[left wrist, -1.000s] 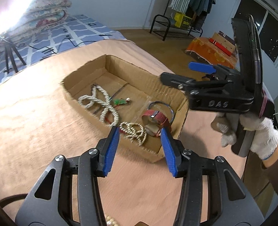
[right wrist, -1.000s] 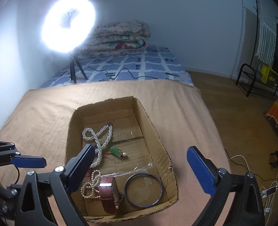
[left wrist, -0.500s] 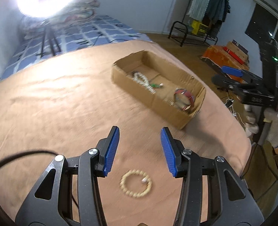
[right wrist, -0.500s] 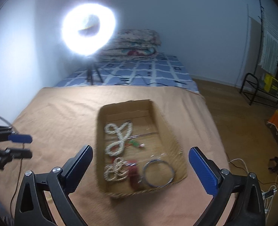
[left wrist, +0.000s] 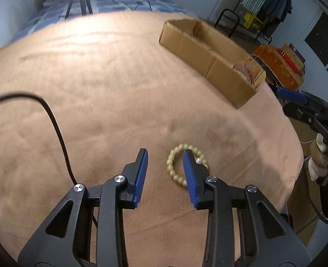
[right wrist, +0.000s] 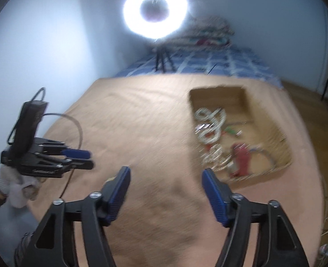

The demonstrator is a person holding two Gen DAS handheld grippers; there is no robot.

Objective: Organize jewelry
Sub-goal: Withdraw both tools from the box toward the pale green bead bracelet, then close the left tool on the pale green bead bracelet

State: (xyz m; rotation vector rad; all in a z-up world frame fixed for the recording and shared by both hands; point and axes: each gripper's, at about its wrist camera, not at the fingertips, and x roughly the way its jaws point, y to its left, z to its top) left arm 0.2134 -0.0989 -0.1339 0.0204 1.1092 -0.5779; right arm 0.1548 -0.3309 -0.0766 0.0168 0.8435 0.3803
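A pale bead bracelet (left wrist: 177, 155) lies on the tan cloth (left wrist: 97, 89). My left gripper (left wrist: 165, 158) is open just above it, with its right fingertip (left wrist: 189, 166) over the bracelet's ring. A cardboard box (left wrist: 210, 55) stands further off to the right. In the right wrist view the box (right wrist: 281, 138) holds pearl strands (right wrist: 210, 126), a red watch (right wrist: 240, 158) and a thin bangle (right wrist: 266, 160), all blurred. My right gripper (right wrist: 166, 173) is open and empty above the cloth, left of the box. The left gripper also shows there (right wrist: 83, 159).
A black cable (left wrist: 55, 124) runs across the cloth at the left. A ring light (right wrist: 156, 12) on a tripod stands behind the bed, with folded quilts (right wrist: 208, 35). A clothes rack (left wrist: 252, 6) and orange items stand on the floor at the right.
My left gripper has swung away from the box and come down over the bead bracelet. My right gripper has pulled back and left from the box. Both views are motion-blurred.
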